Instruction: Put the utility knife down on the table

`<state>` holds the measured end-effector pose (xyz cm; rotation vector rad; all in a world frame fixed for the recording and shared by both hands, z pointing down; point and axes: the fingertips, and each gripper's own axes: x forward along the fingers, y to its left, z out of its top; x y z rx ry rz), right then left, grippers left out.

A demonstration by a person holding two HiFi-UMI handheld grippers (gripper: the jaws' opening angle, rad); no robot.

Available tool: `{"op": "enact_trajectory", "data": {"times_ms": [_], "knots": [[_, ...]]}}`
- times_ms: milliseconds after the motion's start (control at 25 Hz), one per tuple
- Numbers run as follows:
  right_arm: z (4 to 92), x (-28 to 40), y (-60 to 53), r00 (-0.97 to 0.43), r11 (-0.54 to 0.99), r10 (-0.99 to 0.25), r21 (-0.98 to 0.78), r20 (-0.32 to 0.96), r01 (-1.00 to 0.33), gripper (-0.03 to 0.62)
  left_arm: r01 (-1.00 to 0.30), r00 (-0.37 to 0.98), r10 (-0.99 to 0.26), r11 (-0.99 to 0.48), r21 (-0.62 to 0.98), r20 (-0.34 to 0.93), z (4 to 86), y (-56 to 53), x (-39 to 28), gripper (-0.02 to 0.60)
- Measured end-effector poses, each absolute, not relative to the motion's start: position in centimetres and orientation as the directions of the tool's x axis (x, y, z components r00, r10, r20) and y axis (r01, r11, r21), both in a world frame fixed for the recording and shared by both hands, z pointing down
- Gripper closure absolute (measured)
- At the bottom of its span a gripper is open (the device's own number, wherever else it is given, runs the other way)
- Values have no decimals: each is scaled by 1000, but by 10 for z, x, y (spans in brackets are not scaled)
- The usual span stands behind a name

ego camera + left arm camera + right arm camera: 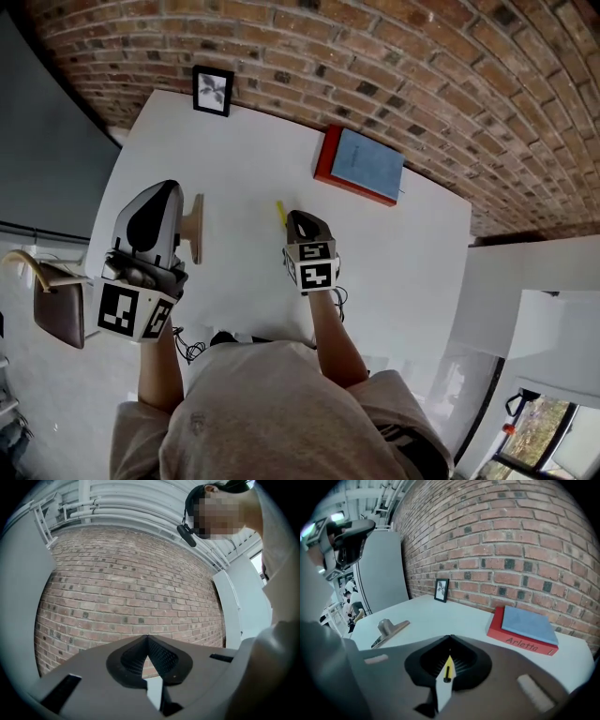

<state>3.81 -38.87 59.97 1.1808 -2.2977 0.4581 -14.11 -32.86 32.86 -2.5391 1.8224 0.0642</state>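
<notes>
Utility knife is gripped in the right tool, low over the desk — contact can't be confirmed. Left tool is clenched empty and raised toward the brick wall — presumably out of the way.

Likely office or studio: white table, brick wall, red book, framed picture.

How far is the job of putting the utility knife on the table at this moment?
Done: nothing yet that shows. In hand: the right claw is shut on the yellow utility knife, above the white table. Left: lower it, open the jaws, let it lie. The left claw is shut and empty.
</notes>
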Motion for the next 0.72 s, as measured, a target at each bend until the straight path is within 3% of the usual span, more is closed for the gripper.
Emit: {"op": "enact_trajectory", "data": {"times_ms": [720], "knots": [[465,79,-362,-426,439,-852,-28,303,-898,583,-885,461,-877,-466,4,-133,298,-314,-115,577]]}}
